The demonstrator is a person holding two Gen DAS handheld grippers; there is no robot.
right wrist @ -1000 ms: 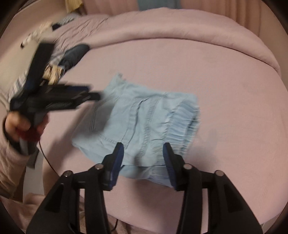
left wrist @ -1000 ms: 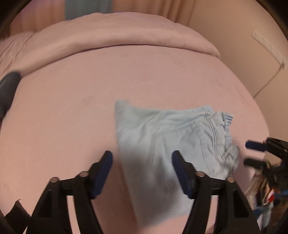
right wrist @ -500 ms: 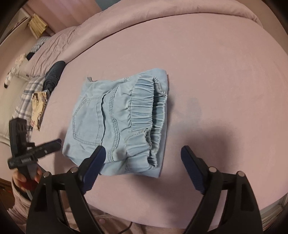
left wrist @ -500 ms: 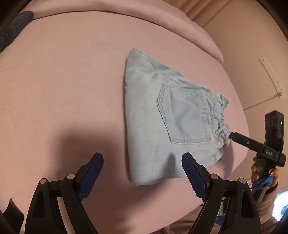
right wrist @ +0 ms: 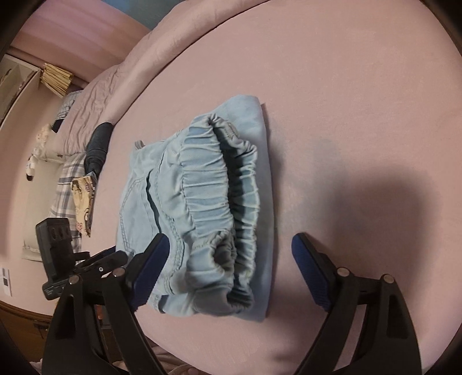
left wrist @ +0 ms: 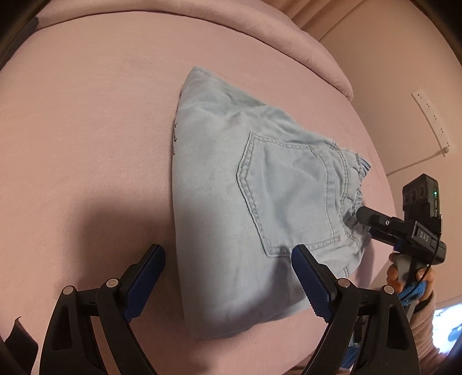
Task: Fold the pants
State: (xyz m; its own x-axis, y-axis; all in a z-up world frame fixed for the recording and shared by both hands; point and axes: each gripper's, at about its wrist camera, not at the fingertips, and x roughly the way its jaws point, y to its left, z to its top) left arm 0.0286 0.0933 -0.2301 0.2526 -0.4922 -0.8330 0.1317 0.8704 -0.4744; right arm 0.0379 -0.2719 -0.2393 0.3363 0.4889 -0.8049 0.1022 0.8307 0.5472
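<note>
Light blue denim pants (left wrist: 260, 207) lie folded into a compact stack on the pink bed, back pocket up, elastic waistband toward the right wrist view (right wrist: 208, 202). My left gripper (left wrist: 228, 282) is open and empty, hovering over the stack's near edge. My right gripper (right wrist: 228, 268) is open and empty, its jaws spread wide just above the waistband end. The right gripper also shows in the left wrist view (left wrist: 375, 222) at the waistband corner, and the left one shows in the right wrist view (right wrist: 95, 262).
The pink bed sheet (left wrist: 86, 129) spreads around the pants, with a rolled duvet (left wrist: 260, 23) at the far side. A dark garment (right wrist: 98, 144) and plaid cloth (right wrist: 66, 184) lie by the bed's left edge. A wall (left wrist: 404, 72) stands beyond the right edge.
Both grippers opened wider and drew back toward the bed edge. The pants now lie still, folded; the right gripper swung round to face the waistband end.
</note>
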